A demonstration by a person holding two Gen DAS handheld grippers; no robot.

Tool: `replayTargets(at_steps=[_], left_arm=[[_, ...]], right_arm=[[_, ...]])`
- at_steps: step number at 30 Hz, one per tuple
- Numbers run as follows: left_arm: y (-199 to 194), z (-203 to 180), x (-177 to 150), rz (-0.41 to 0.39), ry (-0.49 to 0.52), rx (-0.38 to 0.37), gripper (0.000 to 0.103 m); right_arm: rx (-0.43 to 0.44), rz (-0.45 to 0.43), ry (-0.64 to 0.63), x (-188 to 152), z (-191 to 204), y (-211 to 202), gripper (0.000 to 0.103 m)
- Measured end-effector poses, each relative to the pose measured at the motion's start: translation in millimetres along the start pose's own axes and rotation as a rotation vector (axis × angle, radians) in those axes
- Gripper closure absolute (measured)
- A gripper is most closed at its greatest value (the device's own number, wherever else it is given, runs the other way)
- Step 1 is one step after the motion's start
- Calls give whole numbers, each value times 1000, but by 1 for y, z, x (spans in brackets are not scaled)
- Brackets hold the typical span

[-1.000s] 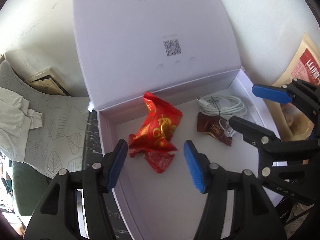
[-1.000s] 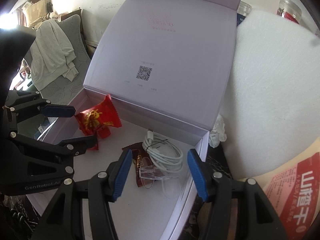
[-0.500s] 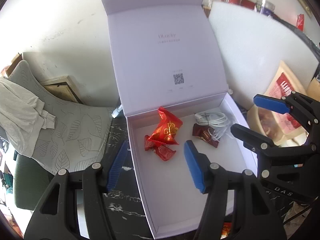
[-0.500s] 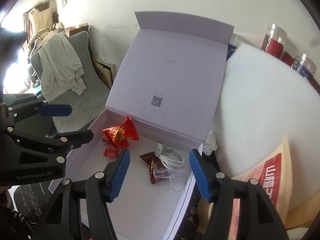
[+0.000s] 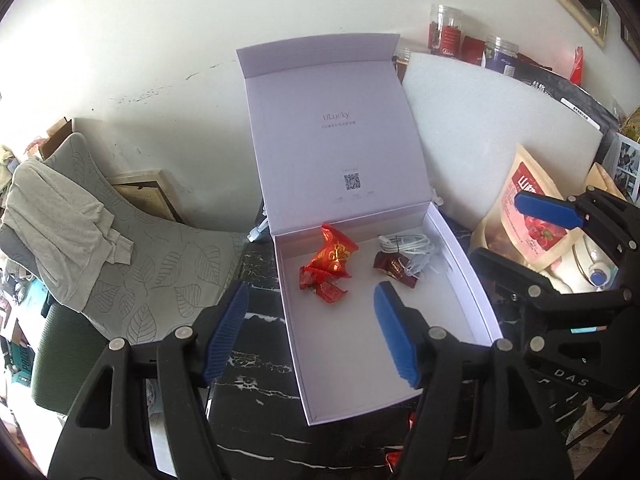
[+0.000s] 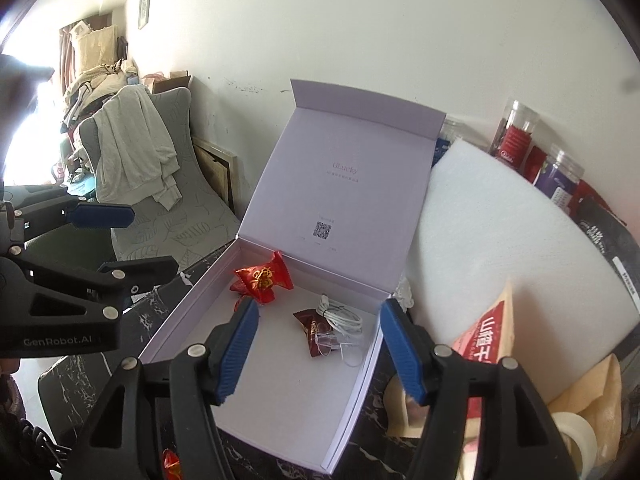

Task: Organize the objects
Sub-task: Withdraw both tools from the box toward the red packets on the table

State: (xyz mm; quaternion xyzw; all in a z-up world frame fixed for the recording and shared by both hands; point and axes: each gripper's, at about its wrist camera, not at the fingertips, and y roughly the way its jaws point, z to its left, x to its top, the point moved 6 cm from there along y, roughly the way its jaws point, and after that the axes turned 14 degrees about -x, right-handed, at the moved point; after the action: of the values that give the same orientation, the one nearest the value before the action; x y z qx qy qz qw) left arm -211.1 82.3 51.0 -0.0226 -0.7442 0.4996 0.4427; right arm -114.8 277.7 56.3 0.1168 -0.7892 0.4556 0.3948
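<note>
Pale lilac box (image 5: 460,276) open on the black marbled counter (image 5: 256,364), lid (image 5: 336,140) upright against the wall, printed with a small logo and a QR code. Inside the box, toward the hinge: crinkled red candy wrappers (image 5: 326,266) with gold lettering on one side, a dark red sachet (image 5: 394,266) and a coiled white cable (image 5: 408,244) on the other. Left gripper (image 5: 312,332) and right gripper (image 6: 316,344) both empty, jaws spread wide, raised above the box's near end. Compared with a second ago, both pulled well back from the box, whole lid and surrounding counter now in view, contents unmoved
</note>
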Motion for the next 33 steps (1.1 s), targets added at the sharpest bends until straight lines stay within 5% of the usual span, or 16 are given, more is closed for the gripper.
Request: replayTargets(at_steps=[33], left_arm=[[-45, -42, -104, 20, 1, 16, 29]], right_arm=[[-16, 22, 3, -96, 23, -75, 37]])
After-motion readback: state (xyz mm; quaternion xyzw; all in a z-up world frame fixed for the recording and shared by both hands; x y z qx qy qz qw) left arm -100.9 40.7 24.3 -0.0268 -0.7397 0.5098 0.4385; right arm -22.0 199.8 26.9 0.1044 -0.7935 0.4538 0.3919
